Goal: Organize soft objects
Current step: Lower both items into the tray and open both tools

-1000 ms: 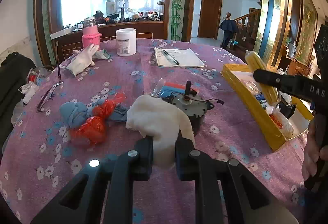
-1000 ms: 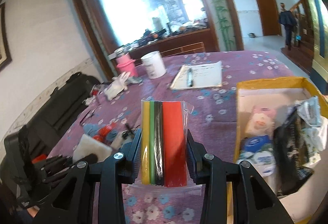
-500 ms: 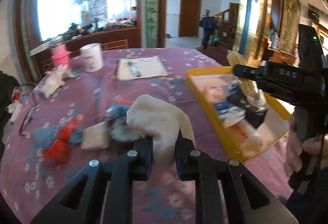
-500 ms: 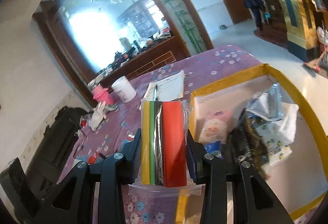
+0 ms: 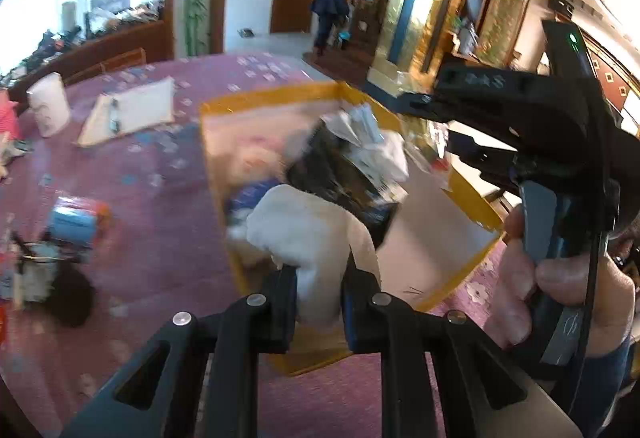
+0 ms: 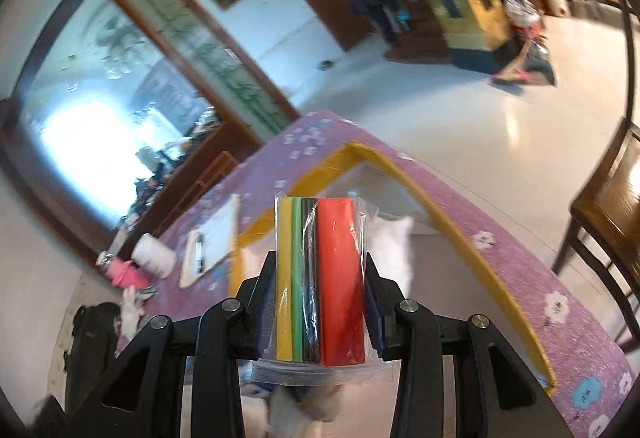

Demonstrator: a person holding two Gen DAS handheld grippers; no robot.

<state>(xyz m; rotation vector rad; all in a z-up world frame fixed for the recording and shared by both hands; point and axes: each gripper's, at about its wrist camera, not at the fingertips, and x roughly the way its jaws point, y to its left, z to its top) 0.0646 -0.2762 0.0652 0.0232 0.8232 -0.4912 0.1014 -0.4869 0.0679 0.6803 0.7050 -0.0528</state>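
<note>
- I have both tongs loaded and over the yellow-rimmed box (image 5: pixel 472 197), so I judge this to be the drop-off step of sorting the soft things into it.
- My left tongs (image 5: pixel 318 296) are closed tight on a white, fluffy cloth (image 5: pixel 308 226); it bulges above the fingers and hangs over the near-left part of the box.
- My right tongs (image 6: pixel 320 302) are closed on a clear bag of foam sheets (image 6: pixel 320 278), yellow, green, black and red, held upright with the bag's bottom seam hanging below the fingers.
- In the right wrist view the box's yellow rim (image 6: pixel 460 234) runs just behind the bag, and a white soft item lies inside; I cannot tell how high the bag is above the box floor.
- The box already holds a pile of packets and dark items (image 5: pixel 344 165); the open floor is toward its near-right side.
- Next, as I judge it, each load needs lowering over a free patch and the fingers opening; the cloth may cling to the pads, and the two tongs are close enough to bump.
- On the purple flowered bench (image 5: pixel 160 238) a notepad (image 5: pixel 132 109), a white jar (image 5: pixel 48 105) and some small loose items remain outside the box.
- Writing: raised letters show on the side of the right tongs in the left view, too blurred to read; a label strip at the bag's bottom is also unreadable.
</note>
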